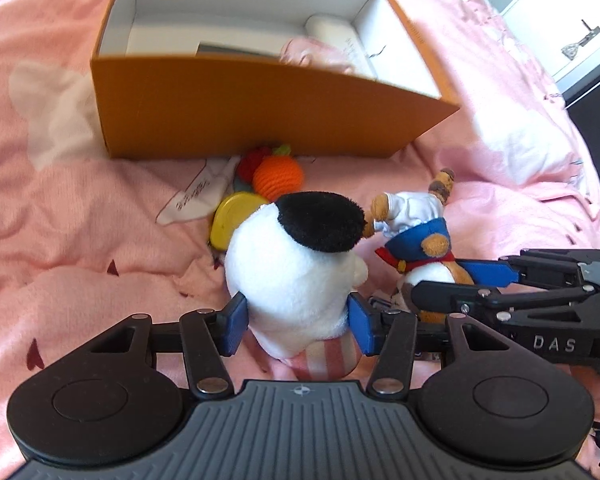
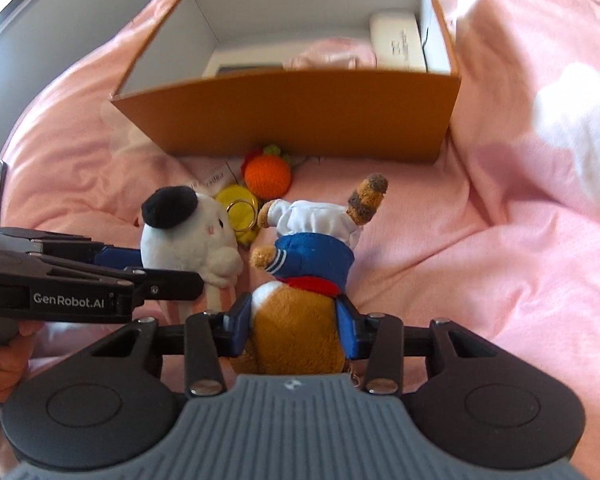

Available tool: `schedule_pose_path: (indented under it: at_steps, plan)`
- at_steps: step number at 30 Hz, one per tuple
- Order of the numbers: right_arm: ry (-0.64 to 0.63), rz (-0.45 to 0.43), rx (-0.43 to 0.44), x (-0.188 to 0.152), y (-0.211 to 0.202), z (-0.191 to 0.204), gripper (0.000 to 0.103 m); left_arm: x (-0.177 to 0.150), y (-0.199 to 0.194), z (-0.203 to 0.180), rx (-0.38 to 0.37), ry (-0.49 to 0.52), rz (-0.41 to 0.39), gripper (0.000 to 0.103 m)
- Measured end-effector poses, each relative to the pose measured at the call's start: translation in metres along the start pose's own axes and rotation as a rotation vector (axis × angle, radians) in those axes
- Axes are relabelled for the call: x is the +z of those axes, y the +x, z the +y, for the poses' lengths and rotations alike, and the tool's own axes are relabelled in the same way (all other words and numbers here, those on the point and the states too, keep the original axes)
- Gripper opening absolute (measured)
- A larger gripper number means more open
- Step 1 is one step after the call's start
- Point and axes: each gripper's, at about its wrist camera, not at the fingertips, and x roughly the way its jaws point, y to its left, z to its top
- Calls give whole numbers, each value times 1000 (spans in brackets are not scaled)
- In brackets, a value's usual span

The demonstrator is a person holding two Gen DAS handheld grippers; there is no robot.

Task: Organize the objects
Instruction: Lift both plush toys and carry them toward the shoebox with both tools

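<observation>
Left wrist view: left tool (image 1: 296,320) has its blue pads pressed into both sides of the white plush (image 1: 296,276), low on the body near the striped base; the toy rests on the pink bedspread (image 1: 80,208).
White plush: black cap on top, soft body bulging between the pads; I judge the grip secure but low, so the head may flop when raised.
Loose items: yellow disc (image 1: 236,216), crocheted orange (image 1: 278,178) and a white paper tag (image 1: 198,196) lie on the bed between the plush and the orange box (image 1: 260,116), the orange almost touching the box wall.
Orange box: open top, white inside, already holding a white case (image 1: 332,32) and something pink; well apart from both tools, ahead of them.
Right wrist view: right tool (image 2: 296,332) is clamped on the brown head of the sailor bear (image 2: 308,256), which lies feet toward the box in white shirt and blue collar.
Step in hand (judgement): lift both toys and carry them into the box.
Technique: raise straight up first so the limbs clear the near wall; keep the two tools apart, since they sit just beside each other; release low inside, over bare floor at the left.
Risk: the bear's key ring (image 2: 242,214) could snag the yellow disc.
Writing: "DAS" on the right tool's side in the left view; "GenRobot.AI" on the left tool's side in the right view; print on the tag and case too blurred to read.
</observation>
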Motion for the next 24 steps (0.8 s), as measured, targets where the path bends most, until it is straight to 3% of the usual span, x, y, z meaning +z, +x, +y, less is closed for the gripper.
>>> schedule_pose_path:
  at_steps: [11,24]
  plan:
    - [-31,-191,45,43,-47,11,46,33,-59,-14,-65,53,-182,59]
    - [-69,-376,100,114,-77,25,46,105,-91,-8,-58,95,-331,59]
